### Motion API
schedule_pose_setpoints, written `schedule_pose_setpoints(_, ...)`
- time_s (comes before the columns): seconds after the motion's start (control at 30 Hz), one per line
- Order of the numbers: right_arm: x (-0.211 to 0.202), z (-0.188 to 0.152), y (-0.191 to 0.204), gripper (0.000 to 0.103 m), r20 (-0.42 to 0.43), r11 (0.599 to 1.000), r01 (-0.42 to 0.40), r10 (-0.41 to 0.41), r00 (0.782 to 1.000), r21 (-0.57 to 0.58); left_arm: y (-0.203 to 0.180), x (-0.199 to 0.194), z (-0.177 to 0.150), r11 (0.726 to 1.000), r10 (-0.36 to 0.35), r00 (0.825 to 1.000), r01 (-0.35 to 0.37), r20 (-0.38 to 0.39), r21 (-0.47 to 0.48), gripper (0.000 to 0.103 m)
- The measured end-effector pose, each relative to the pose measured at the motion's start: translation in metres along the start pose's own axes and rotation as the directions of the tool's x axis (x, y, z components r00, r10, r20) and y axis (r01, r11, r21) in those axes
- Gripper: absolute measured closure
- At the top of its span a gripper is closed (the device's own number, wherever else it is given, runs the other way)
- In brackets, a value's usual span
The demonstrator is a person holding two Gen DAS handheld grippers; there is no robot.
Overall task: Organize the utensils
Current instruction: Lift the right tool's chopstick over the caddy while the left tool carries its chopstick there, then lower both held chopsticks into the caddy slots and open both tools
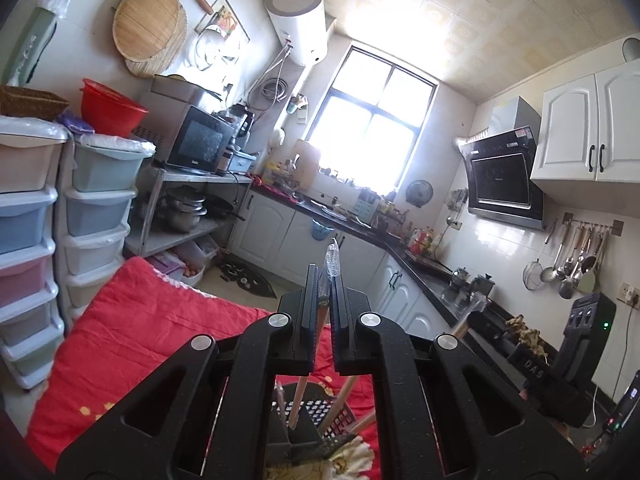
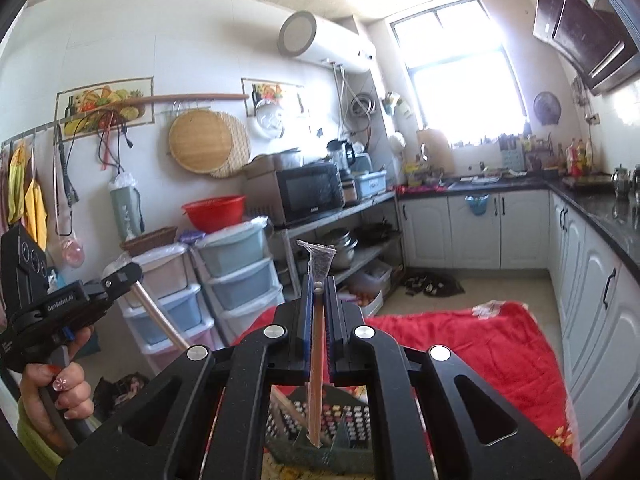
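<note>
While each hand-held gripper (image 1: pixel 325 280) (image 2: pixel 319 286) clamps wrapped chopsticks (image 1: pixel 333 258) (image 2: pixel 318 344), more stand in the black basket (image 1: pixel 336 416).

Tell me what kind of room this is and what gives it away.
A home kitchen, most likely: a range hood over a dark countertop, a microwave on a shelf, and ladles hanging on the tiled wall.

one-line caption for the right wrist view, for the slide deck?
Right claw shut on plastic-wrapped chopsticks above a perforated black basket on a red quilt; left claw grips another utensil.
</note>
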State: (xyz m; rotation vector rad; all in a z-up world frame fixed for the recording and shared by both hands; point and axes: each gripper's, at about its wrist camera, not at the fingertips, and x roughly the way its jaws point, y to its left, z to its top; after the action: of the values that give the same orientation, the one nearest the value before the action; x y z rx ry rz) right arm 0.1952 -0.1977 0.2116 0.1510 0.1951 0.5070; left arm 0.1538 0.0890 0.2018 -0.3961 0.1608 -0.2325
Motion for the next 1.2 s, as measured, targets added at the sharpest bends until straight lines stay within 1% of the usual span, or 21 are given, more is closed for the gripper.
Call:
schedule_pose_setpoints(0.17, 0.003, 0.004, -0.005, 0.097, 0.036, 0.999, 0.032, -0.031, 0.999, -0.016, 0.002, 0.005, 0.002, 1.0, 0.023, 1.0, -0.023, 0.014, 0.014, 0.1)
schedule_pose_setpoints(0.3, 0.011, -0.001, -0.013, 0.097, 0.041, 0.998, 0.059, -0.058, 0.997, -0.016, 0.007, 0.013, -0.002, 0.999, 0.042, 0.999, -0.042, 0.005, 0.019, 0.1)
schedule_pose_setpoints(0.6, 0.035, -0.022, -0.029, 0.097, -0.001, 0.996, 0.089, -0.089, 0.996, 0.008, 0.02, 0.039, -0.023, 0.997, 0.077, 0.996, -0.076, -0.052, 0.015, 0.1)
schedule_pose_setpoints(0.73, 0.042, -0.031, -0.031, 0.097, -0.016, 0.996, 0.092, -0.092, 0.996, 0.011, 0.025, 0.048, -0.033, 0.996, 0.086, 0.993, -0.085, -0.076, 0.013, 0.1)
schedule_pose_setpoints(0.9, 0.052, -0.043, -0.03, 0.097, -0.034, 0.995, 0.103, -0.103, 0.994, 0.007, 0.028, 0.057, -0.047, 0.996, 0.09, 0.99, -0.089, -0.109, 0.014, 0.1)
schedule_pose_setpoints(1.2, 0.067, -0.064, -0.034, 0.097, -0.087, 0.995, 0.101, -0.099, 0.991, 0.021, 0.03, 0.071, -0.069, 0.996, 0.086, 0.983, -0.085, -0.165, 0.014, 0.1)
